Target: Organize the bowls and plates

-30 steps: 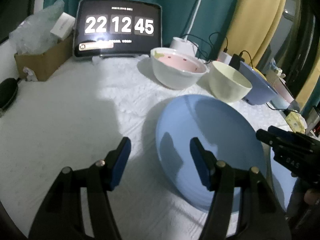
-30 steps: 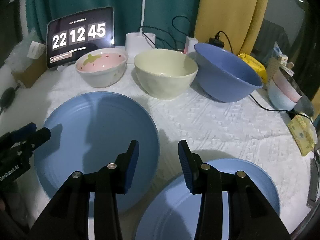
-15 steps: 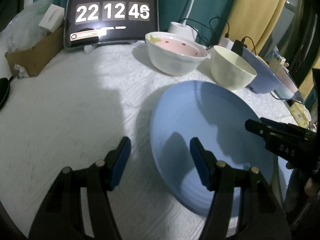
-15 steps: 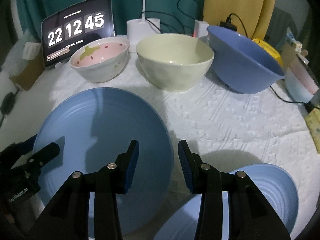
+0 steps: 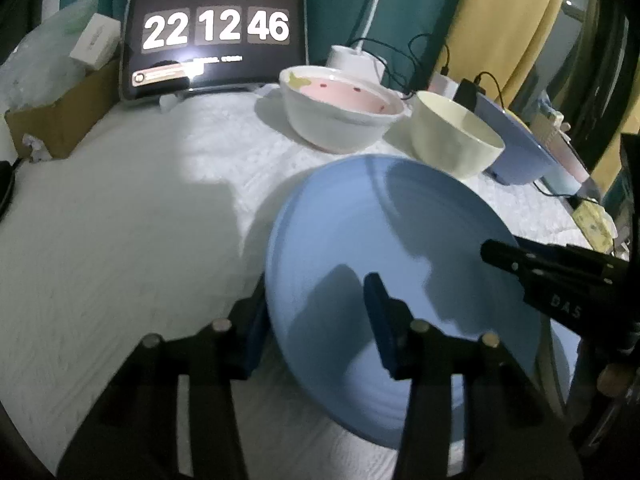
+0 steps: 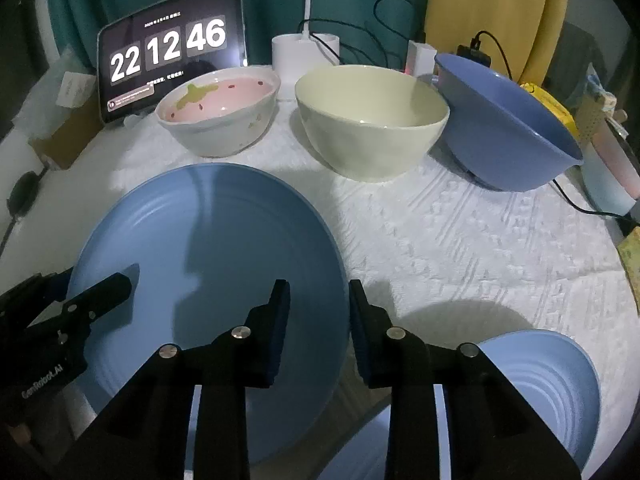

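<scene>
A large blue plate (image 5: pixel 404 248) (image 6: pixel 208 248) lies on the white cloth. My left gripper (image 5: pixel 316 312) is open, its jaws straddling the plate's left rim. My right gripper (image 6: pixel 316 312) is open, its jaws straddling the plate's right rim. A second blue plate (image 6: pixel 556 380) lies below my right gripper at the front right. Behind stand a pink strawberry bowl (image 6: pixel 218 116) (image 5: pixel 340 108), a cream bowl (image 6: pixel 372 116) (image 5: pixel 452 136) and a tilted blue bowl (image 6: pixel 504 120) (image 5: pixel 516 148).
A tablet clock (image 5: pixel 216 36) (image 6: pixel 172 48) stands at the back. A cardboard box (image 5: pixel 60 116) is at back left. A white lamp base (image 6: pixel 306 52), cables and chargers sit behind the bowls. Small items (image 6: pixel 608 148) crowd the right edge.
Both grippers have moved forward and inward toward the large blue plate, and each now has its jaws around a rim. The clock went from 45 to 46.
</scene>
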{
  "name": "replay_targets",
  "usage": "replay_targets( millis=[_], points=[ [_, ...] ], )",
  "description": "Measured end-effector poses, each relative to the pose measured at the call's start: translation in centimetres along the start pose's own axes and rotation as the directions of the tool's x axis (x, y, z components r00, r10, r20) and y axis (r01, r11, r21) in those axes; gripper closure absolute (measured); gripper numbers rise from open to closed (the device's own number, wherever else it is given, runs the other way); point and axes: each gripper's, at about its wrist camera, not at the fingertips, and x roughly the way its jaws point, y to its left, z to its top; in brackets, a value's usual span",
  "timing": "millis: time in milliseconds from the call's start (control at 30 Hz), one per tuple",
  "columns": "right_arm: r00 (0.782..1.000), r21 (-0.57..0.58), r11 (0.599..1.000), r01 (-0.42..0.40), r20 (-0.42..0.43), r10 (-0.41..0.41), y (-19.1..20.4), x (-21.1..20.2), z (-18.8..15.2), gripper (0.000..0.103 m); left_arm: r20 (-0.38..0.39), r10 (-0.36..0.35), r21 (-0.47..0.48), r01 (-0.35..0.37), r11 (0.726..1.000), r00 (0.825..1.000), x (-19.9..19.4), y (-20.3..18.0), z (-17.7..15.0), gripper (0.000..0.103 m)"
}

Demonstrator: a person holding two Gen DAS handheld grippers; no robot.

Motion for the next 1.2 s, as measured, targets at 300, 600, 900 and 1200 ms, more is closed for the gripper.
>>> replay_targets(
  millis=[300,600,900,1200],
  points=[
    [0.999,0.0,1.0,-0.003,0.033,0.003,0.3,-1.7,-0.2,0.073,0.038,0.017,0.005,-0.018,1.0,0.999,-1.3,-0.3,-0.4,0.057],
    [0.997,0.001,1.0,-0.002,0.08,0.002,0.4,-3.9,-0.7,0.073,0.091,0.021,0.017,-0.023,1.0,0.996,-3.6,-1.1,-0.5,0.057],
    [0.993,0.003,1.0,0.01,0.121,-0.011,0.1,-6.0,-1.4,0.073,0.119,0.011,0.032,-0.015,0.999,0.993,-5.0,-2.1,-0.8,0.057],
    [0.986,0.013,1.0,0.02,0.167,-0.022,-0.4,-8.1,-1.9,0.073,0.144,0.0,0.052,-0.007,0.999,0.99,-6.7,-3.2,-1.2,0.057]
  ],
)
